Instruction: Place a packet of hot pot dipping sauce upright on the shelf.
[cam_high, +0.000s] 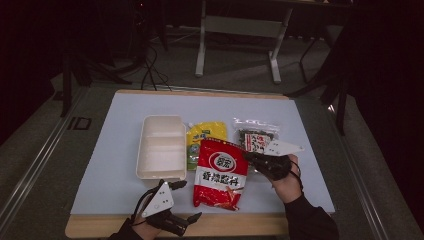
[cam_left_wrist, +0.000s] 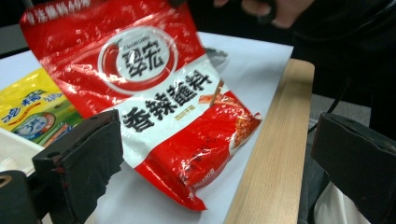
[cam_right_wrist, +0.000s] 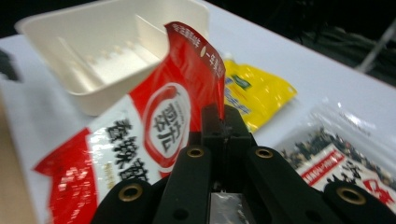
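A red seasoning packet (cam_high: 220, 172) with a white label lies front and centre on the pale blue mat. My right gripper (cam_high: 248, 156) is shut on its far right edge. In the right gripper view the jaws (cam_right_wrist: 223, 126) pinch that edge of the red packet (cam_right_wrist: 159, 116), which bends upward. In the left gripper view the red packet (cam_left_wrist: 168, 102) has its far end raised and its near end on the mat. My left gripper (cam_high: 190, 200) stands open near the table's front edge, left of the packet, with nothing gripped between its jaws (cam_left_wrist: 217, 130).
A white divided tray (cam_high: 141, 150) sits left of the packet, empty. A yellow packet (cam_high: 206, 133) lies behind the red one, and a clear packet of dark pieces (cam_high: 256, 136) lies at the back right. The wooden table edge (cam_left_wrist: 275, 154) runs along the front.
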